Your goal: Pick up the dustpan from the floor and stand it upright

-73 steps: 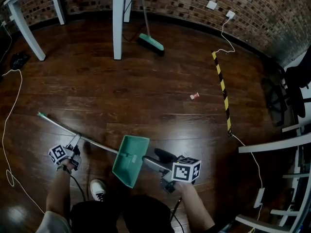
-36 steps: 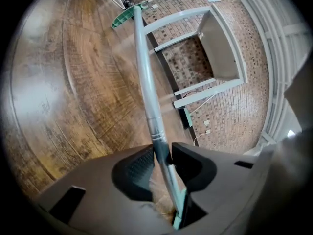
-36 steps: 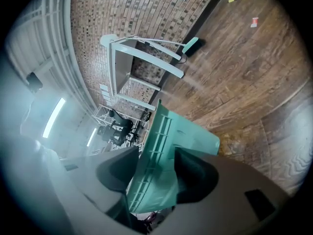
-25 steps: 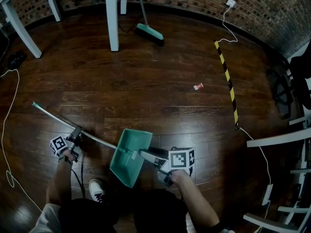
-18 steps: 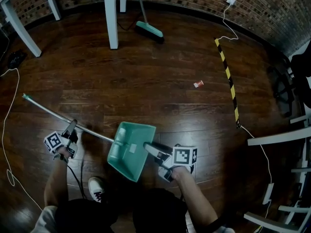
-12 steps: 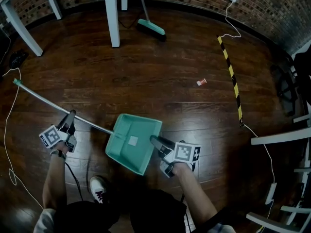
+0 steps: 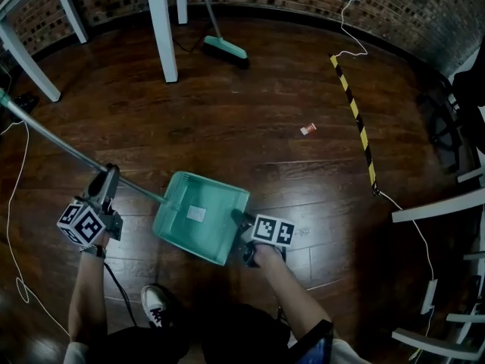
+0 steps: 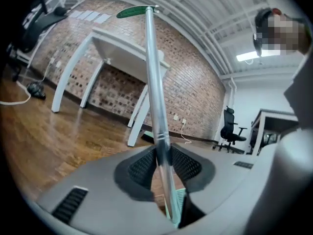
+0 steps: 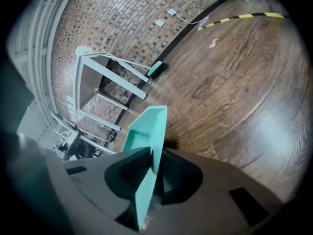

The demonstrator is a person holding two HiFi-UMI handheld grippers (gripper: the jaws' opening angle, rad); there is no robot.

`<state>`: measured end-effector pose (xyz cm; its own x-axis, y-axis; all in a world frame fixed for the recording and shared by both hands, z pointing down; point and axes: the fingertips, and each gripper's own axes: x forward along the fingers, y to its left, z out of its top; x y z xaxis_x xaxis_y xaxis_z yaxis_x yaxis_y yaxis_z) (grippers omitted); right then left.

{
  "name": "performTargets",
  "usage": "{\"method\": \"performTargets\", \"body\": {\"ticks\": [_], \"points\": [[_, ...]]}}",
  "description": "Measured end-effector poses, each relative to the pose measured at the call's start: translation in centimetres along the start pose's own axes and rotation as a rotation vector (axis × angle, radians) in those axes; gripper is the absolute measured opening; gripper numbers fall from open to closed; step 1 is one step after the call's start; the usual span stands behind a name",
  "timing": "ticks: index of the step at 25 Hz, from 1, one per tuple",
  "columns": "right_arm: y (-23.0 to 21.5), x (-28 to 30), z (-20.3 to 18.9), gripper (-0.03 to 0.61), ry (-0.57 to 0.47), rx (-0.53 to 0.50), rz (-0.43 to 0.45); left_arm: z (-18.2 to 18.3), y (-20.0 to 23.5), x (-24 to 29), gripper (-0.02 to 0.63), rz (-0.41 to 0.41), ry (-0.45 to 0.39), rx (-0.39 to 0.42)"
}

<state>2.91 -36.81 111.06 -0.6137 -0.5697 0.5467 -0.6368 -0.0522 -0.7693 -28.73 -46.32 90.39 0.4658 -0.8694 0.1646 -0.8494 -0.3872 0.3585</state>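
The teal dustpan (image 7: 201, 214) hangs low over the wooden floor, its open side facing up, and its long metal handle (image 7: 53, 142) rises to the upper left. My left gripper (image 7: 106, 177) is around that handle (image 8: 156, 106), and its jaws are closing with the pole pinched between the pads (image 8: 142, 168). My right gripper (image 7: 239, 220) is at the pan's right rim. There the thin teal wall (image 9: 146, 126) stands edge-on between the closing jaws, and both pads press on it.
A teal broom (image 7: 223, 49) leans by a white table leg (image 7: 161, 29) at the back. A yellow-black strip (image 7: 352, 105) and a small red scrap (image 7: 307, 129) lie to the right. A white cable (image 7: 15, 226) runs along the left. My shoe (image 7: 155, 303) is below the pan.
The handle's far end swung up and to the left as my left gripper rose. The pan tipped from lying flat to facing up, and my right gripper closed on its right rim.
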Motion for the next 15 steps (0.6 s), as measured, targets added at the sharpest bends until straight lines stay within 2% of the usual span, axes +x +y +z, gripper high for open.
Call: {"method": "performTargets", "body": {"ticks": [5, 7, 10, 15], "points": [[-3.5, 1.6, -2.0, 0.091, 0.035, 0.048, -0.103, 0.3, -4.5, 0.8, 0.096, -0.042, -0.011, 0.200], [-4.9, 1.8, -3.0, 0.107, 0.061, 0.034, -0.147, -0.2, -6.5, 1.3, 0.100, -0.072, -0.003, 0.265], [-6.2, 1.5, -4.5, 0.129, 0.098, 0.024, -0.202, -0.7, -8.9, 1.3, 0.092, -0.115, -0.002, 0.316], [-7.3, 0.6, -6.5, 0.137, 0.106, 0.168, -0.200, -1.2, -11.8, 1.2, 0.096, -0.179, -0.016, 0.415]]}}
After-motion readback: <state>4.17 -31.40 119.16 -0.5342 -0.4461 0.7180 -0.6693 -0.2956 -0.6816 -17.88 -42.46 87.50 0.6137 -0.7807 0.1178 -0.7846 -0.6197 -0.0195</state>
